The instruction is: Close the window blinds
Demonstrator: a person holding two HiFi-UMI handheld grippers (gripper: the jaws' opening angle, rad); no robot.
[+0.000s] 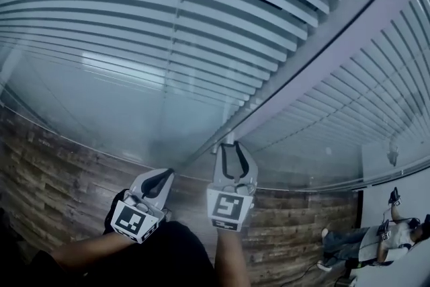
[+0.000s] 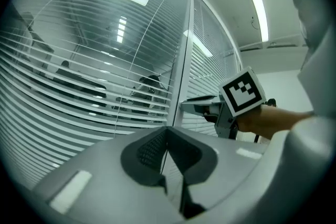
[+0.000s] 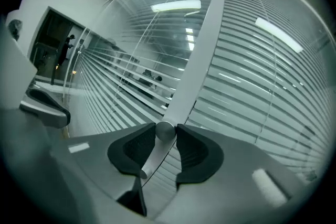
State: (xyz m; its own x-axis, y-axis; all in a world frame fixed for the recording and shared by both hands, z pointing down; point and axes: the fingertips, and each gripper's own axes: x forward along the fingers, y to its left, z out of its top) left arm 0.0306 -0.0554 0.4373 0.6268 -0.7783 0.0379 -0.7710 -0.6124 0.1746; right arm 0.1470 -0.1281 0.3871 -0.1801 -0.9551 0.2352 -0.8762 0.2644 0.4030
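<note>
At the window's frame post (image 3: pixel 202 55), the right tool (image 3: pixel 165 139) is clamping its pads on the tilt rod (image 3: pixel 152 157), while the left tool (image 2: pixel 167 152) is hanging closed and empty nearby. The blinds (image 1: pixel 201 23) are showing gaps between slats, so the closing seems barely begun.

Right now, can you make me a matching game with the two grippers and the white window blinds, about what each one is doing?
Things:
1. left gripper
2. right gripper
3. white slatted window blinds

States:
A. slats apart, with the room showing through the gaps
B. fingers closed on the small round grey knob
C. fingers together, holding nothing

Pairs: 1-C, 2-B, 3-A
</note>
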